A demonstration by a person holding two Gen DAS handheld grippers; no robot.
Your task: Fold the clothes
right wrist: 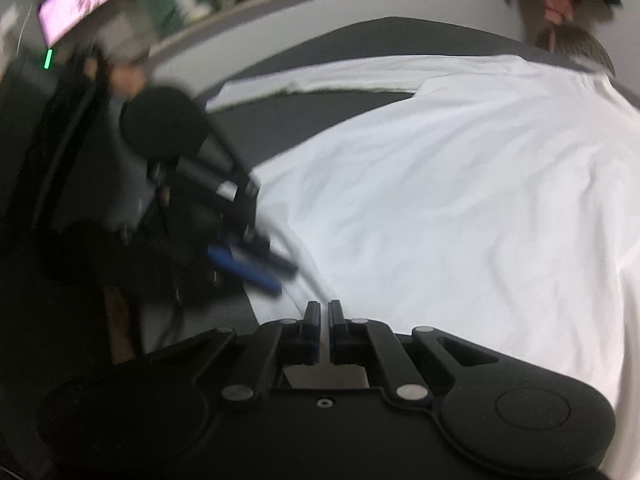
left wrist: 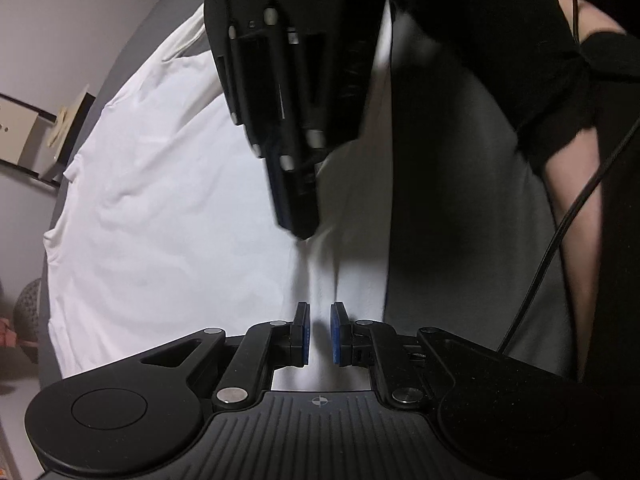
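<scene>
Grey bed [right wrist: 352, 48] fills the background of both views, with a pale wall [left wrist: 72, 8] at upper left of the left wrist view and cluttered shelves along the top of the right wrist view

White shirt [left wrist: 168, 184] lies spread flat on the bed, filling the centre-left of the left view and the centre-right of the right view; a sleeve [right wrist: 304, 80] stretches across the upper middle of the right view. Laid flat like this, likely so an edge can be lifted and carried over for a fold

Left gripper [left wrist: 319, 334]: blue pads [left wrist: 338, 332] stand a narrow gap apart, white cloth showing between them. Whether they actually pinch the cloth, cannot tell. In the right view the same tool shows blurred at centre left [right wrist: 256, 264], low over the shirt's near edge

Right gripper [right wrist: 324, 320]: fingers nearly pressed together, a thin slot left, shirt edge just ahead of the tips; grip on cloth not resolvable. From the left view it comes down steeply from the top centre, tip [left wrist: 298, 220] touching or almost touching a ridge of bunched cloth

Bare forearm [left wrist: 576, 216] at right edge, cable trailing beside it. Judgement: both tools are set close together on one edge, ready to take hold for a fold
</scene>
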